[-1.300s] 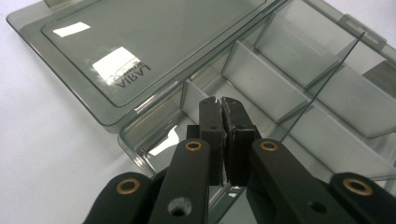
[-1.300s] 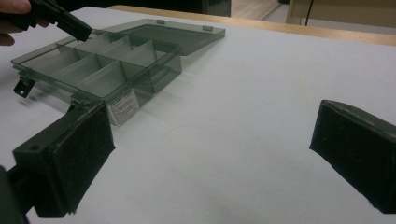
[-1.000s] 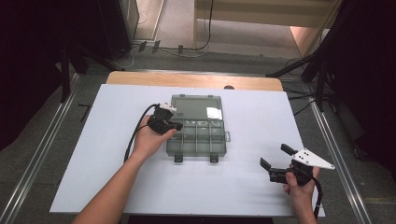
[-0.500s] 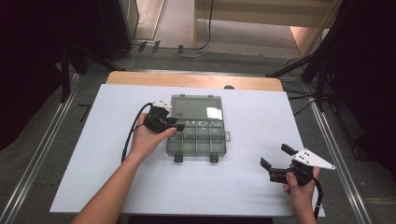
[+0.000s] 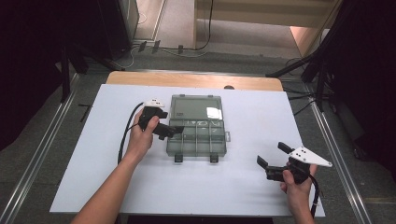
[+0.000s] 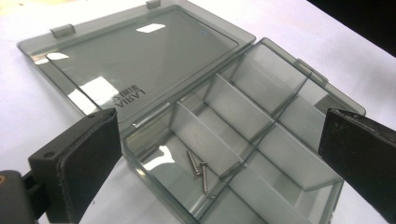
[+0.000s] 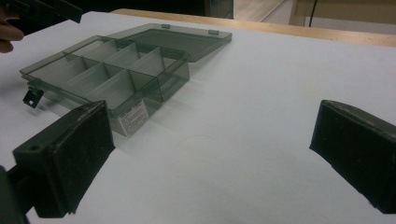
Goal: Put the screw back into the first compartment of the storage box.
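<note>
The left gripper (image 5: 169, 131), its jaws just opened wide and grasping nothing, is hovering over the compartment box (image 5: 198, 137) holding two screws (image 6: 198, 169); the right gripper (image 5: 272, 160) is hanging released near the surface's (image 5: 93, 177) right edge.

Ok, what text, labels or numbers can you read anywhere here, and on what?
Raised lettering on the smoky clear plastic organiser box's open lid, seen upside down in the left gripper view: too unclear to quote.
White sticker on the box's side wall: print too small to read.
Nothing else carries text.
</note>
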